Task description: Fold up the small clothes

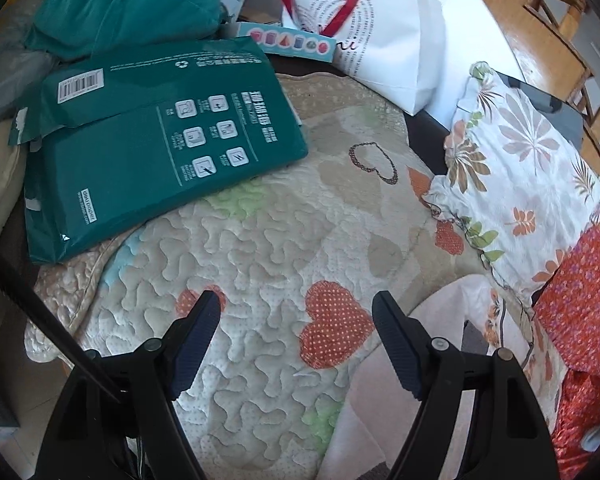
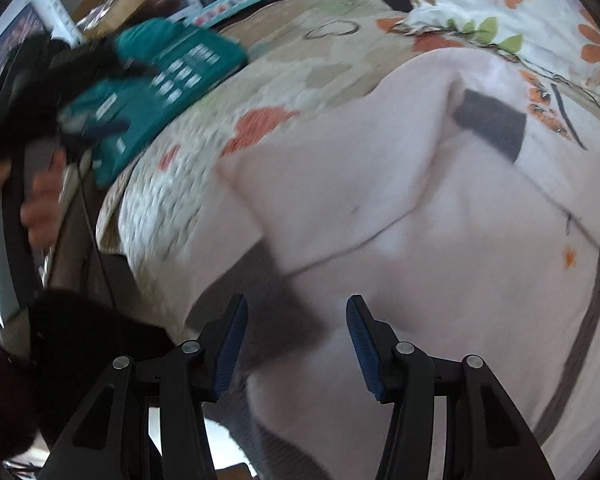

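Garment: pale pink garment (image 2: 400,208) spread on quilt (image 1: 260,240), flat for folding.
Left gripper (image 1: 296,316): fingers released, empty.
Right gripper (image 2: 296,320): fingers apart above garment, gripping nothing.

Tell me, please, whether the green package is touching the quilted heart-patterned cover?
Touching. The left wrist view shows the green package lying flat on the quilted cover, its lower edge overlapping the cover with no gap visible.

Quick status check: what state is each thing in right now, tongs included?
Left tongs: open, empty, over the quilt.
Right tongs: open, nothing gripped, above the garment.
Pale pink garment: partly folded, lying on the quilt.
Green package: flat on the quilt, sealed.
White paper bag: lying tipped over.
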The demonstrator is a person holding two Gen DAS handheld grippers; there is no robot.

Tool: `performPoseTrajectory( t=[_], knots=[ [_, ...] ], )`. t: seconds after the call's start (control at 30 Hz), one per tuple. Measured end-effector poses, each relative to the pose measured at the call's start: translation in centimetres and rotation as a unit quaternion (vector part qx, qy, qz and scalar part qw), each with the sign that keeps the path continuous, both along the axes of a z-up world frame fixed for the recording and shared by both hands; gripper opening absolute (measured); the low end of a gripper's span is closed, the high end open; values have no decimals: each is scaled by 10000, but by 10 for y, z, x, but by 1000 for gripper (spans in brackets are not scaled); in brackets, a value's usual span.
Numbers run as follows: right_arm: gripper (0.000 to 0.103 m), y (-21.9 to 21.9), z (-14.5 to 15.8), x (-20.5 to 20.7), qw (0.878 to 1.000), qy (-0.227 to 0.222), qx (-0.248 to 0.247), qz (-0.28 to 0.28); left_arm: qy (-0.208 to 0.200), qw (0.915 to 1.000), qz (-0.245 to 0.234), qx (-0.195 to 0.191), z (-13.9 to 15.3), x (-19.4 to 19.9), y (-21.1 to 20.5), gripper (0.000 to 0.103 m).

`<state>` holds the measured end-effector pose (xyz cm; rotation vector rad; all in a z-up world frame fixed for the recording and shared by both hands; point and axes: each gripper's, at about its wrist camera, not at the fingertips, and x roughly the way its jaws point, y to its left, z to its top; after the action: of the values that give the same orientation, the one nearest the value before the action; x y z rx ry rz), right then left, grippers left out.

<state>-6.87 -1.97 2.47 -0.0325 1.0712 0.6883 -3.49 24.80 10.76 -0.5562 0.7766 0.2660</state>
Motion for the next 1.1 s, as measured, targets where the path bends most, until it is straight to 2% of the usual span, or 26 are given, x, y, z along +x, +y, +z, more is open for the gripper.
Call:
performPoseTrajectory(
  t=[0.07,0.1,0.13,0.23,0.33,0.47,0.53,0.67,0.8,0.87,0.97,1.03,1.1],
  knots=[
    [29,6,-3,-2,10000,-5,13,-26,-12,9999,-62,93,0,0,-7,77],
    [15,9,-3,-4,10000,-14,33,-17,-12,9998,-89,157,0,0,-11,77],
    [11,13,0,-5,10000,-43,64,-44,-7,9997,-104,229,0,0,-14,77],
    [9,14,25,-8,9989,-306,327,-158,32,9992,-82,391,0,1,-18,77],
    [9,-3,67,-5,9951,-766,550,-300,55,9995,-4,320,-2,1,-15,77],
    [9,-61,117,23,9856,-1206,632,-1006,115,9996,-65,236,-6,5,-19,77],
    [9,-106,127,40,9789,-1188,656,-1529,137,9994,-164,278,-6,7,-26,77],
    [9,-210,124,67,9561,-1000,344,-2733,211,9976,-448,476,-10,13,-47,77],
    [9,-302,99,82,9177,-887,-601,-3825,294,9951,-725,610,-13,19,-70,77],
    [9,-332,82,91,9048,-685,-993,-4084,337,9930,-892,696,-16,23,-84,77],
    [13,-352,58,98,8933,-441,-1446,-4232,402,9893,-1136,825,-20,28,-105,77],
    [16,-359,59,90,8862,-588,-1285,-4412,440,9856,-1331,947,-23,31,-120,77],
    [22,-364,61,82,8868,-661,-1052,-4452,497,9817,-1509,1053,-27,34,-133,77]
  ],
)
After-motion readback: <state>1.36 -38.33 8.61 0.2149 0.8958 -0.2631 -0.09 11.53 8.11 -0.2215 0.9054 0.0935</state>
